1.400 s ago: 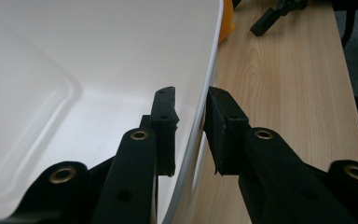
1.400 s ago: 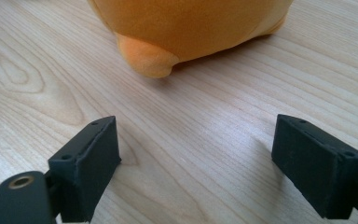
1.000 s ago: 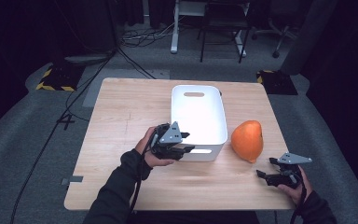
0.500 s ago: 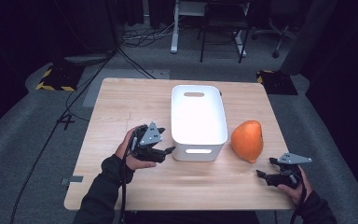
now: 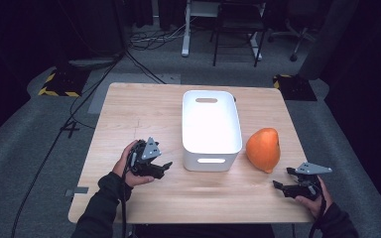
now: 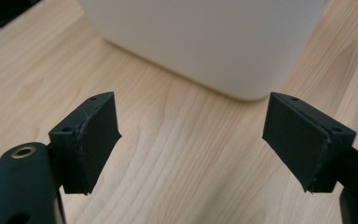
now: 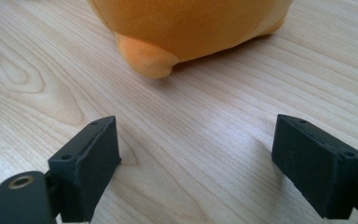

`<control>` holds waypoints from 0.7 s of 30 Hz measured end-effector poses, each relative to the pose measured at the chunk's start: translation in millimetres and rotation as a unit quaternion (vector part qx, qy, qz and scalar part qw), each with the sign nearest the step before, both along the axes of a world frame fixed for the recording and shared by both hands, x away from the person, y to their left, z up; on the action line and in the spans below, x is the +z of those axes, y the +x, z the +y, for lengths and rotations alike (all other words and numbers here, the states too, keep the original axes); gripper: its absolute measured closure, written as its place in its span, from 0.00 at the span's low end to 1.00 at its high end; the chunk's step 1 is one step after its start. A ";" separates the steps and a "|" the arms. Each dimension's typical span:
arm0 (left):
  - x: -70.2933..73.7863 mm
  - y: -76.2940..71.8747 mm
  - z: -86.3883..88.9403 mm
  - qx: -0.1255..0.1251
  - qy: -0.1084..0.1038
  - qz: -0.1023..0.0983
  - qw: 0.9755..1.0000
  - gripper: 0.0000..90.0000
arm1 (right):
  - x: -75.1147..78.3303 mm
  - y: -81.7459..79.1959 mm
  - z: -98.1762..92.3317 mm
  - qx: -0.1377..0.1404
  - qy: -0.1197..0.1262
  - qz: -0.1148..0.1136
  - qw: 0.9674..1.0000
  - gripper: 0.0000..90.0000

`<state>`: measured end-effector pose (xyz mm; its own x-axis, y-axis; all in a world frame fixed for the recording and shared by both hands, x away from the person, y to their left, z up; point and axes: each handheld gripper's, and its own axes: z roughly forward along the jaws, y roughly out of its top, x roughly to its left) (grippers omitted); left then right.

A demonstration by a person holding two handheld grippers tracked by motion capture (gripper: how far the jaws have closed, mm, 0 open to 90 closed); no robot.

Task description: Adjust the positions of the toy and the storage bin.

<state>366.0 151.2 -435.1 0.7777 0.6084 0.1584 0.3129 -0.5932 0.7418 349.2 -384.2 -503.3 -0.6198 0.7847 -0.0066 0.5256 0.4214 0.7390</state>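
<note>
A white plastic bin with handle slots stands mid-table, and an orange plush toy lies just right of it. My left gripper rests low over the wood, left of the bin's near corner, pointing at it. Its jaws have just been opening and stand open with nothing between them. In the left gripper view the bin's wall is just beyond the left gripper. My right gripper sits open near the front right edge, aimed at the toy. The right gripper view has the toy a short way beyond the right gripper.
The wooden table has bare room left of the bin and along its front. Behind it on the grey floor are cables, a chair and yellow-black striped blocks.
My left gripper has moved left and down, away from the bin's near rim to just above the tabletop, and its jaws have widened. The right hand has stayed put.
</note>
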 end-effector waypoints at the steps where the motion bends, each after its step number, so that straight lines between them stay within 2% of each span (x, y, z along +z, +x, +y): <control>1: -3.4 -0.4 1.2 0.002 0.005 0.004 1.000 0.20 | 0.0 0.0 0.0 0.000 0.000 0.000 1.000 0.17; 4: -12.8 -2.2 6.1 0.012 0.031 0.013 0.999 0.19 | -0.1 0.1 -0.1 0.001 0.000 -0.001 1.000 0.17; 7: -19.5 -3.9 9.7 0.018 0.033 0.018 0.999 0.19 | 0.0 0.0 0.0 0.000 0.000 0.000 1.000 0.17; 11: -31.1 -9.0 15.0 0.024 0.051 0.027 0.998 0.19 | 0.0 0.0 0.0 0.000 0.000 0.000 1.000 0.17; 13: -35.2 -11.8 17.1 0.028 0.054 0.031 0.998 0.19 | 0.0 0.0 -0.3 0.001 0.000 0.000 1.000 0.17; 16: -41.9 -16.4 22.5 0.035 0.047 0.037 0.998 0.19 | 0.0 0.3 -0.5 0.002 0.000 0.000 1.000 0.17; 21: -52.0 -20.8 29.2 0.045 0.054 0.044 0.997 0.19 | -0.1 0.6 -0.7 0.004 0.000 -0.001 1.000 0.17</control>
<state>345.3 180.4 -487.1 0.7349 0.6591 0.1595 0.4293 -0.6343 0.6430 349.8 -384.8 -503.4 -0.6265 0.7794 -0.0081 0.5204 0.4260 0.7400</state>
